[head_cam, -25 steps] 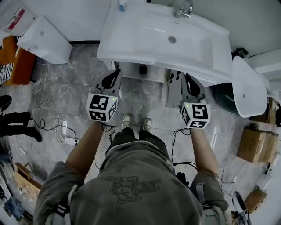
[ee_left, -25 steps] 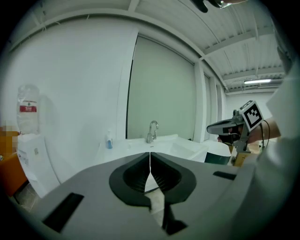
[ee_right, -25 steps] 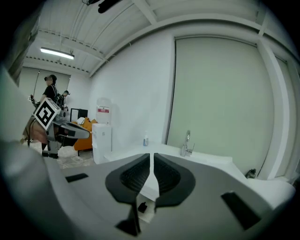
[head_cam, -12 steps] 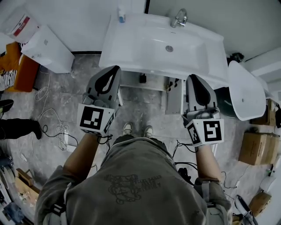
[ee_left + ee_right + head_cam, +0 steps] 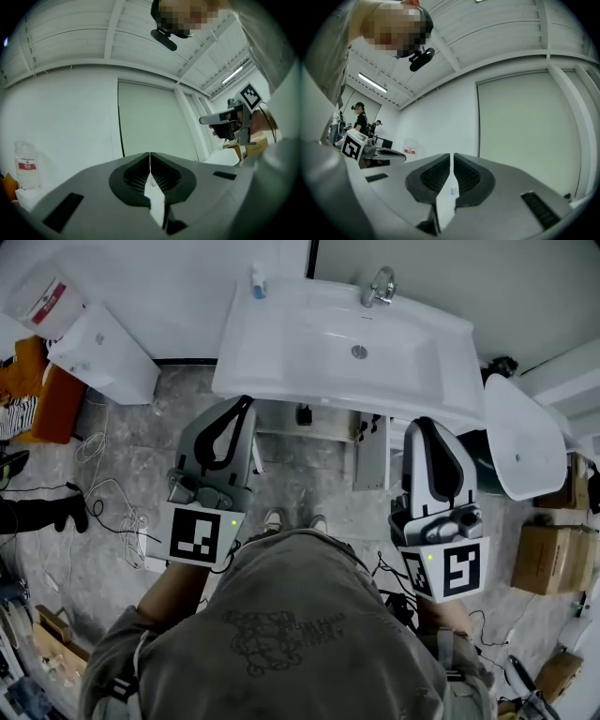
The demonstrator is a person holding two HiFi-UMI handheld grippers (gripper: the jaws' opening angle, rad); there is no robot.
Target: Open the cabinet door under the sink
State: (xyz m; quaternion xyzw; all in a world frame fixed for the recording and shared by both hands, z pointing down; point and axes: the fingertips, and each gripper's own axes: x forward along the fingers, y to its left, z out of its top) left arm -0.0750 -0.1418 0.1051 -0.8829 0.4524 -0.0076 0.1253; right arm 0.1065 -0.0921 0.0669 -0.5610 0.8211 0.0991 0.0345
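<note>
In the head view the white sink hangs on the wall ahead, with the cabinet under it mostly hidden by the basin. A grey door panel sticks out toward me from below the sink's front edge. My left gripper is held high in front of the sink's left part, shut and empty. My right gripper hovers before the sink's right part, its jaws together with nothing between them. Both point at the wall in the gripper views, left gripper and right gripper, touching nothing.
A faucet and a small bottle stand at the sink's back. A white box-like unit sits left, a white oval lid right. Cables trail on the grey floor at left, cardboard boxes at right. My shoes stand before the cabinet.
Both grippers have risen from low in front of the cabinet up toward my head, so they look larger. Their jaws stayed together.
</note>
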